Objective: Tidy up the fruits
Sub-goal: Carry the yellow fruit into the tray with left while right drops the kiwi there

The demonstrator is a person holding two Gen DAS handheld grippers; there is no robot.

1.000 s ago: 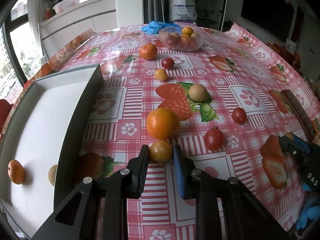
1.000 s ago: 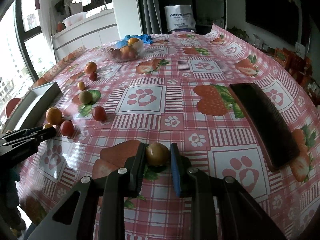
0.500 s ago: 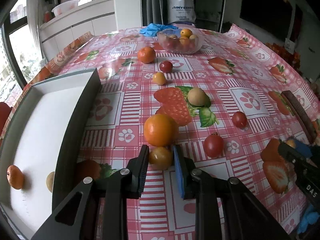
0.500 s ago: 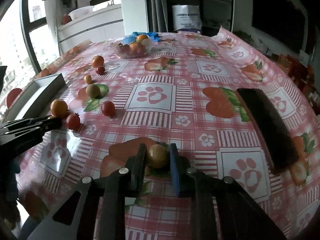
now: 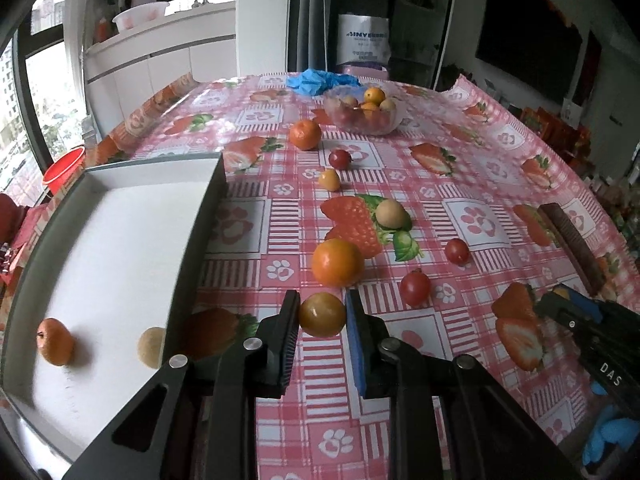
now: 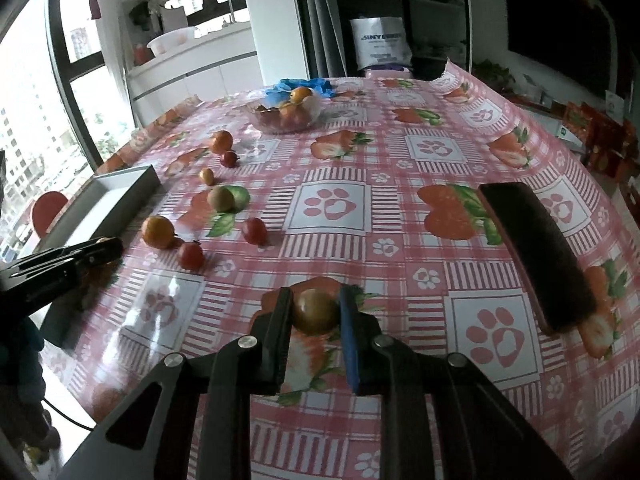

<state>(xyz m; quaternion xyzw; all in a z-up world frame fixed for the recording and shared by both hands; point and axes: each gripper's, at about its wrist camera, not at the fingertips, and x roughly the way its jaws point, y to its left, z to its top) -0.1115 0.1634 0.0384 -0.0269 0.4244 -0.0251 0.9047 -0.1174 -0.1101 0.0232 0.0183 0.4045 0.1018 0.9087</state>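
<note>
My left gripper (image 5: 322, 316) is shut on a small yellow-orange tomato (image 5: 322, 314), held just above the tablecloth beside the white tray (image 5: 120, 240). The tray holds an orange fruit (image 5: 56, 342) and a beige fruit (image 5: 151, 348). Just beyond the gripper lie an orange (image 5: 338, 262) and a red tomato (image 5: 415, 288). My right gripper (image 6: 314, 314) is shut on a brownish-yellow tomato (image 6: 314, 310) over a printed strawberry. Each gripper shows in the other's view: the left gripper (image 6: 92, 252) at the left edge, the right gripper (image 5: 560, 300) at the lower right.
More fruit lies loose: a red tomato (image 5: 457, 251), a beige fruit (image 5: 392, 214), a yellow tomato (image 5: 329, 179), a mandarin (image 5: 305, 135). A clear bowl (image 5: 394, 124) of fruit stands at the back. A dark oblong slab (image 6: 536, 248) lies to the right.
The right jaws have closed onto the brownish-yellow tomato. Both grippers have risen a little off the cloth, each with its tomato between the pads.
</note>
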